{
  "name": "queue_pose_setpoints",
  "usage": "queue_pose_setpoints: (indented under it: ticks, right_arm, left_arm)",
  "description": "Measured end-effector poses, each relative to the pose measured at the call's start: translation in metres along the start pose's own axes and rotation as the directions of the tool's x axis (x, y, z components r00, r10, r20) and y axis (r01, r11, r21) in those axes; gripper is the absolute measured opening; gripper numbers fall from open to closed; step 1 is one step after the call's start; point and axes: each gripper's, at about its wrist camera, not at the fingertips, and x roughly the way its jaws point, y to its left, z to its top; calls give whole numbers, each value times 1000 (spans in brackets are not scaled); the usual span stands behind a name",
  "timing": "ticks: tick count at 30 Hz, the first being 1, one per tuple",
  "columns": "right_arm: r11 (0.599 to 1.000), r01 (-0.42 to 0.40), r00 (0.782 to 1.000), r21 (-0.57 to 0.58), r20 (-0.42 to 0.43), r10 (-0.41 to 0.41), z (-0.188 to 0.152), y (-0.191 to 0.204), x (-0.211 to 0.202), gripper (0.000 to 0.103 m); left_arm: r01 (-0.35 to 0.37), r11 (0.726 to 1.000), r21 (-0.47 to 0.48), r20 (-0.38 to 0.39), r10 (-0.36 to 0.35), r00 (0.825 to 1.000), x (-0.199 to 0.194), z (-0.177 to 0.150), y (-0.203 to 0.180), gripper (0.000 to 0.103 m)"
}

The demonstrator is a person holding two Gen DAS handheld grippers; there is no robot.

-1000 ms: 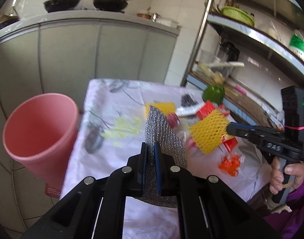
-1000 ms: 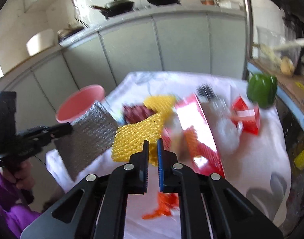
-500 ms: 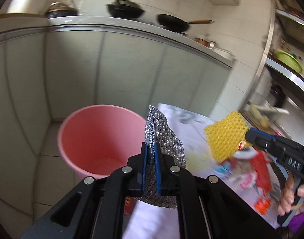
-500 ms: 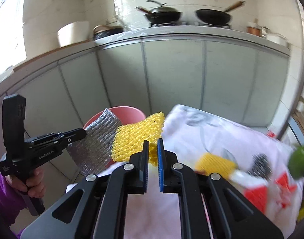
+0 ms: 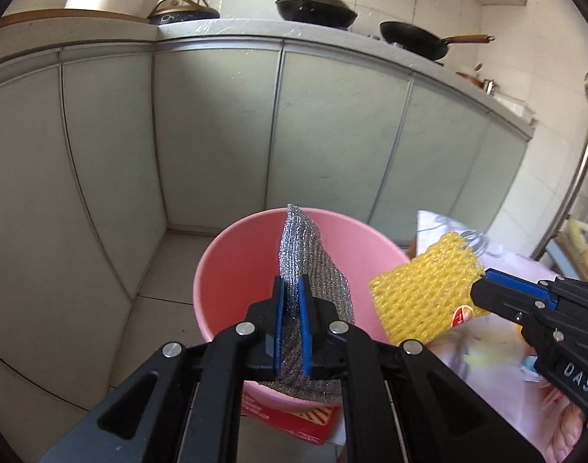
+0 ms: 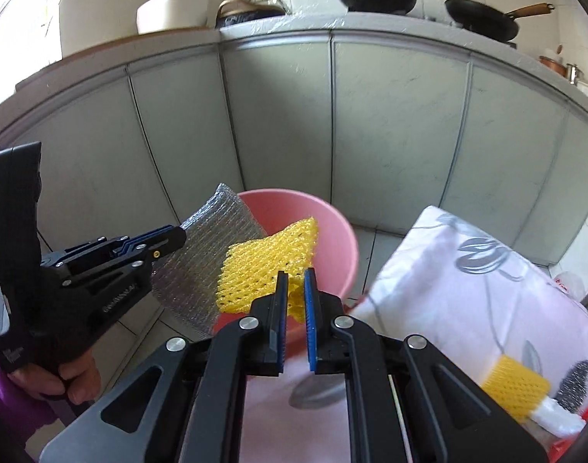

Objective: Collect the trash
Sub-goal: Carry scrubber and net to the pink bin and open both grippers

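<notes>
- The left gripper [image 5: 292,322] is clamped tight on a silver mesh sheet [image 5: 317,270], its blue pads pressed flat against the sheet's lower edge.
- The silver mesh sheet stands upright out of the jaws, directly over the open mouth of the pink bucket [image 5: 236,270].
- In the right wrist view the left gripper [image 6: 174,237] comes in from the left, with the silver mesh sheet [image 6: 209,247] fanned out over the bucket's near rim.
- The right gripper [image 6: 295,301] pinches a yellow foam net [image 6: 270,260] by its lower corner; the jaws stand narrowly apart with the foam between them.
- The yellow foam net [image 5: 425,285] hangs over the right side of the pink bucket [image 6: 332,227], just beside the silver sheet; whether the two touch is hard to tell.
- The bucket stands on the tiled floor [image 5: 166,270] just off the table's corner.
- The table [image 6: 467,289] wears a white cloth with grey leaf prints; near its right edge lies another yellow net piece [image 6: 513,389] beside a dark scourer [image 6: 573,386].
- Behind run grey-green cabinets [image 5: 216,127], with two black woks [image 5: 317,5] on top.
</notes>
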Motion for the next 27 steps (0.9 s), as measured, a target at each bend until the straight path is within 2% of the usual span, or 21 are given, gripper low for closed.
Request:
queue_pose_setpoints:
  ticks: [9,14,17,21,27]
  right_arm:
    - [1000,-11,999,-6,-47,10,-3,6,26,9]
    - [1000,-12,998,-6,-57,11,-2,6,29,13]
    - [1000,-11,998,-7,-57,11,-1,7,28,18]
    - [1000,-11,999,-5,-49,11,-1,6,26,33]
    - [1000,-18,999,15,-28,18,0,2,17,33]
  left_arm:
    - [-42,999,-19,-19,41,999,20,-1,1,8]
    - [-51,998,-30,-10,51,999,20,-1,3,9]
    - [-55,998,-29,-6,54,999,19,0,3,12]
    - [-54,998,-32,0,54,999,18,0,3,18]
    - [-45,999,-29,9,45,999,11,1,2,22]
